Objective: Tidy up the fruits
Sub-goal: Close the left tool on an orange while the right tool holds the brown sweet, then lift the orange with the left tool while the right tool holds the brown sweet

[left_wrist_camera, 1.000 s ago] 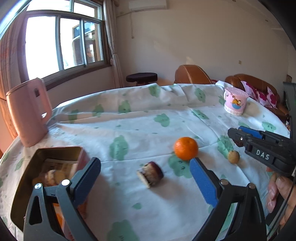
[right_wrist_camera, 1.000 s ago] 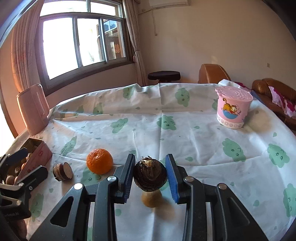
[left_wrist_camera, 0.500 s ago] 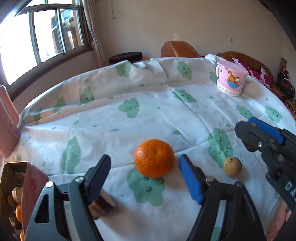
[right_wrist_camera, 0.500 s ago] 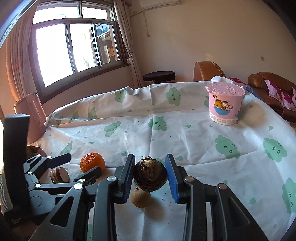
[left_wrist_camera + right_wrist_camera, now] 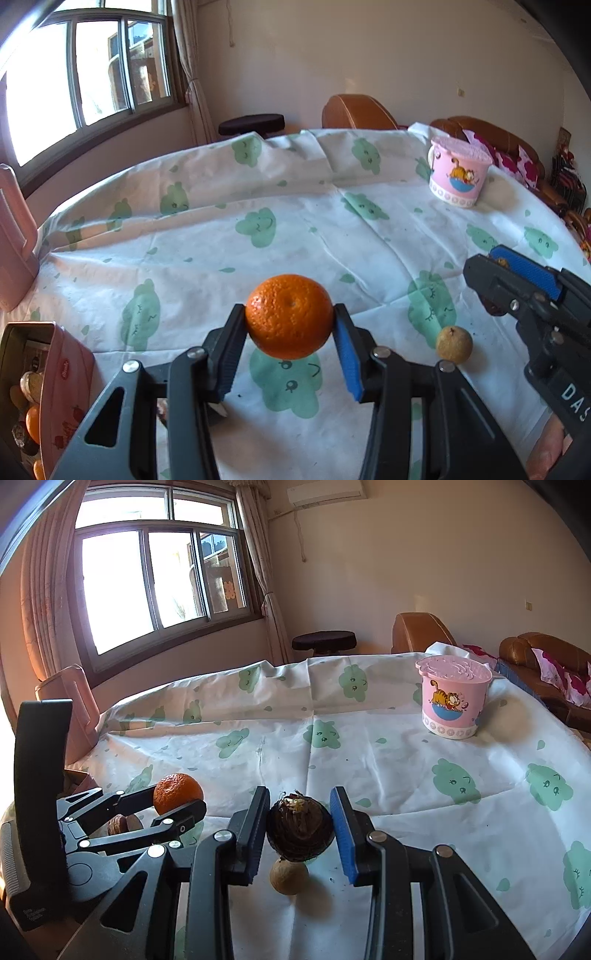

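Left wrist view: round table under a white cloth point(image 5: 207, 254) w/ green cloud-face prints, creased across the middle; window point(image 5: 92, 81) w/ curtains at back left, cream walls, dark stool point(image 5: 251, 123), brown sofa point(image 5: 491, 136) at back right. Pink cartoon cup point(image 5: 458, 175) w/ lid stands far right on the cloth, pink jug point(image 5: 14, 243) at the left edge. Pink tin point(image 5: 62, 391) at my near left, open, w/ fruit inside. Vs. a sec ago: my left gripper point(image 5: 290, 332) has swung right from over the tin to the orange point(image 5: 290, 315), and its jaws have just been closing, from wide apart to pinching the orange between both pads. The cut brown piece, then in plain sight on the cloth, now sits mostly hidden under my left finger. My right gripper point(image 5: 299, 827) hasn't budged: narrow, clamped on a dark brown, scaly bulb-like fruit point(image 5: 300, 830), held just above the cloth. Orange is bright, pebbly skin, dimple facing the cam, sitting near the table's front, touching both pads. Small tan round fruit point(image 5: 454, 345) lies on the cloth just right of it, below the bulb fruit in the right view.
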Demonstrator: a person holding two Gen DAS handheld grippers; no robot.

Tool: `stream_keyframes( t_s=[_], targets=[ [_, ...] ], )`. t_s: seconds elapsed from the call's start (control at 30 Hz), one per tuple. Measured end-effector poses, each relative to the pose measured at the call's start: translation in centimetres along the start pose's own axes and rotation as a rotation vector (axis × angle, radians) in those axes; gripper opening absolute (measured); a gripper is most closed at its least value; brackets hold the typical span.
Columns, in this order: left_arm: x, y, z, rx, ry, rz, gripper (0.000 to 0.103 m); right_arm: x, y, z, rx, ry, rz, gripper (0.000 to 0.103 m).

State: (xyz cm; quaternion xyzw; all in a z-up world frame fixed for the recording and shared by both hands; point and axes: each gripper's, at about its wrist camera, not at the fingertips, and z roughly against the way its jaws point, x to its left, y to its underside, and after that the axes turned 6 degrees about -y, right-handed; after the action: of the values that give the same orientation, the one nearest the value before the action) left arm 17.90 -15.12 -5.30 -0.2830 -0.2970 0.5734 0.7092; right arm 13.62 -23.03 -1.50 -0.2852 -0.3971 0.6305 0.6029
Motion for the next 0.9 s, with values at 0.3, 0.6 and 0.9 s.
stream_keyframes(
  t_s=[0.3, 0.6, 0.9],
  targets=[
    [0.5, 0.2, 1.5, -0.081, -0.009, 0.025, 0.048, 0.5, 0.0, 0.6, -0.032, 0.001, 0.027, 0.036],
    [0.5, 0.4, 2.9, -0.151, -0.022, 0.024, 0.048, 1.0, 0.1, 1.6, -0.082, -0.003, 0.054, 0.036],
    [1.1, 0.7, 3.8, -0.201, -0.017, 0.046, 0.048, 1.3, 0.1, 2.1, -0.116, -0.006, 0.071, 0.036]
  ],
)
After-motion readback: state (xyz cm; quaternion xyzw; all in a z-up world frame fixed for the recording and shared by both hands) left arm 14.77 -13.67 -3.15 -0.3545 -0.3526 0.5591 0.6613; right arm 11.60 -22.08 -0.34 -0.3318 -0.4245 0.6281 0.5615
